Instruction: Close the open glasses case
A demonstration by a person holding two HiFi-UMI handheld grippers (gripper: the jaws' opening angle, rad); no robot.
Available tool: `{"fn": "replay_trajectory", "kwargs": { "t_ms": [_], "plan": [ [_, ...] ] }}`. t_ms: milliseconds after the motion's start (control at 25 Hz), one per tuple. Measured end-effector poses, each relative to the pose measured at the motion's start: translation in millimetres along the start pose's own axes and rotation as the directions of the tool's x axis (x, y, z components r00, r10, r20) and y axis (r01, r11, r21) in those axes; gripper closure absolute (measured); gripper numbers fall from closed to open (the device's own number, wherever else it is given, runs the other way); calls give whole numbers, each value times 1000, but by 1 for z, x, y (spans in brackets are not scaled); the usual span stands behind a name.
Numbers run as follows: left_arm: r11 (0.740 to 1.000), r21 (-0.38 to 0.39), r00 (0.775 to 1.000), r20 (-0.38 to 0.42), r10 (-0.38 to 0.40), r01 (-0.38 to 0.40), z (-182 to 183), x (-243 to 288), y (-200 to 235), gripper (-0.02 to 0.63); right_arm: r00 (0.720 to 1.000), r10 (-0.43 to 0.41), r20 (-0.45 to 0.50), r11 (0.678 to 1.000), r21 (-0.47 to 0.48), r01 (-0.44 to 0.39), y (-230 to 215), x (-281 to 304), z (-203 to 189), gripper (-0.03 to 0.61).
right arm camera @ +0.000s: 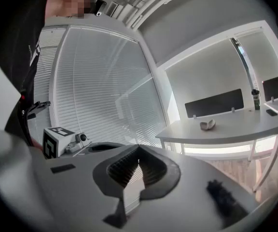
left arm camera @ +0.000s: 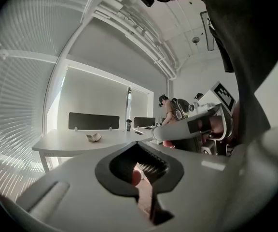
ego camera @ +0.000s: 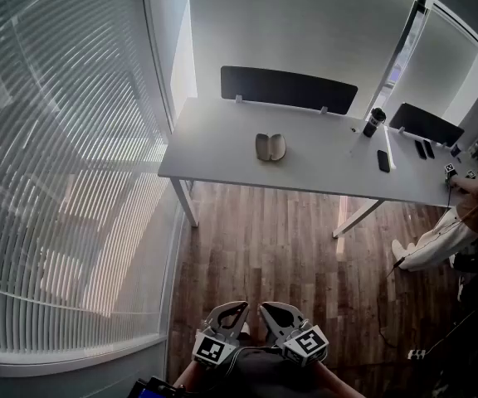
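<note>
The open glasses case (ego camera: pixel 270 147) is a pale, shell-like thing lying spread on the white table (ego camera: pixel 222 152), far ahead of me. It also shows small in the left gripper view as the case (left arm camera: pixel 94 137), and in the right gripper view as the case (right arm camera: pixel 207 124). Both grippers are low, close to my body and far from the table. My left gripper (ego camera: pixel 236 308) is shut with nothing in it, its tips meeting (left arm camera: pixel 139 144). The right gripper (ego camera: pixel 270 308) sits beside it, also shut and empty (right arm camera: pixel 138 148).
A dark divider panel (ego camera: pixel 289 88) stands along the table's back edge. A black bottle (ego camera: pixel 374 121) and a phone (ego camera: pixel 382 161) lie at the table's right, where a seated person (ego camera: pixel 463 222) is. Wooden floor (ego camera: pixel 280 247) lies between me and the table; a blinds-covered glass wall (ego camera: pixel 65 164) is left.
</note>
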State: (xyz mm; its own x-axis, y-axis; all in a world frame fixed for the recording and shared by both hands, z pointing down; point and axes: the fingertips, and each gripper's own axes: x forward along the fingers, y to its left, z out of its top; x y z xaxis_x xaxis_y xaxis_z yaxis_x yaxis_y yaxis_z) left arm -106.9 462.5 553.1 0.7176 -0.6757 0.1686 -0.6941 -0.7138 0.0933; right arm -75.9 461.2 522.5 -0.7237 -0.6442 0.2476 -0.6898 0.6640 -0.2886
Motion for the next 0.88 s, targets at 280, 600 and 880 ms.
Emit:
{"fn": "replay_trajectory", "kwargs": {
  "t_ms": [280, 600, 880],
  "plan": [
    [1000, 6, 1000, 8, 26, -26, 3, -4, 10, 607, 1000, 8, 22, 1000, -1, -8, -7, 2, 0, 574],
    [999, -29, 1000, 2, 24, -23, 0, -2, 8, 607, 1000, 7, 5, 1000, -6, -7, -6, 0, -12, 574],
    [998, -37, 999, -4, 50, -50, -1, -12, 14, 607, 1000, 12, -7, 1000, 20, -12, -1, 5, -15, 574]
  ]
}}
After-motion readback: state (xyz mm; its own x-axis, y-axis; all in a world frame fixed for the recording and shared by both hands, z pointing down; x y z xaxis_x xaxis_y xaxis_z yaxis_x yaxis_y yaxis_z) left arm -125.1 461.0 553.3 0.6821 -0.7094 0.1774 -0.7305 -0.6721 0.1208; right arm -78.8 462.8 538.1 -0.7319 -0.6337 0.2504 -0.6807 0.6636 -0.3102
